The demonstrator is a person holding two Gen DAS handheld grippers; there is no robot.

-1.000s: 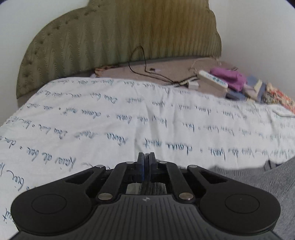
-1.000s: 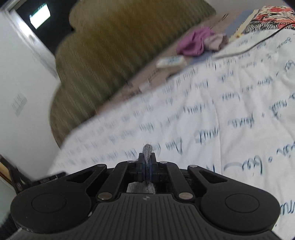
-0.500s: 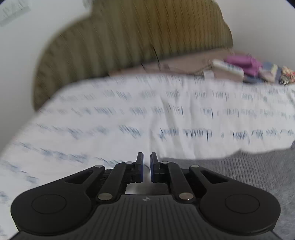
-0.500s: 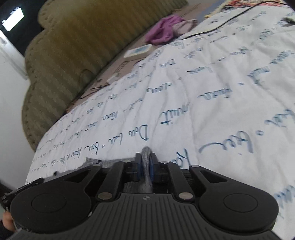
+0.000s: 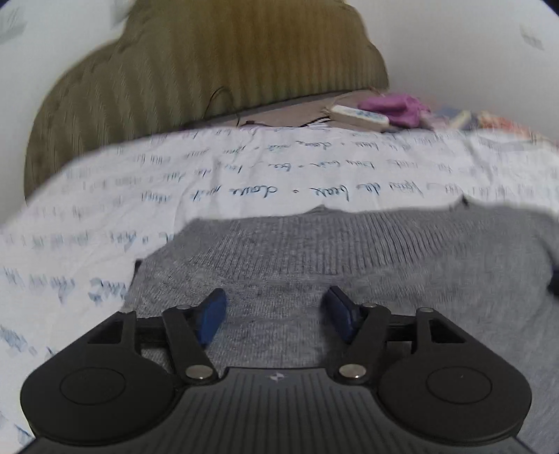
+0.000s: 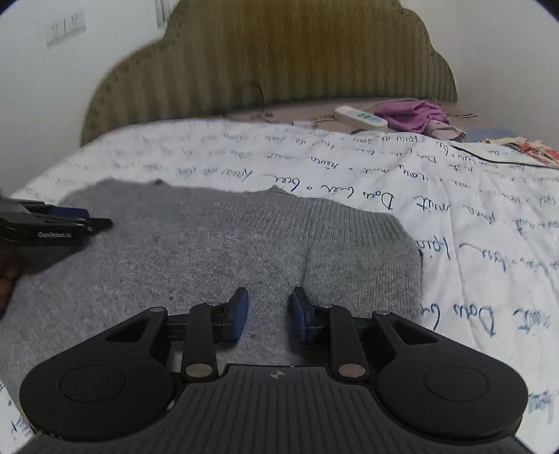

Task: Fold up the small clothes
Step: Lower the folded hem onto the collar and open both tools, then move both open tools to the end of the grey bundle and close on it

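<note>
Holding both tools over a grey knit garment spread flat on the white script-printed bedspread, we keep the left gripper spread wide with nothing between its blue pads, and the right gripper likewise parted and empty, just above the fabric.

Ahead of me a bed under a white cover with blue script meets a scalloped olive headboard against plain white walls, one bearing a switch plate at upper left.
</note>
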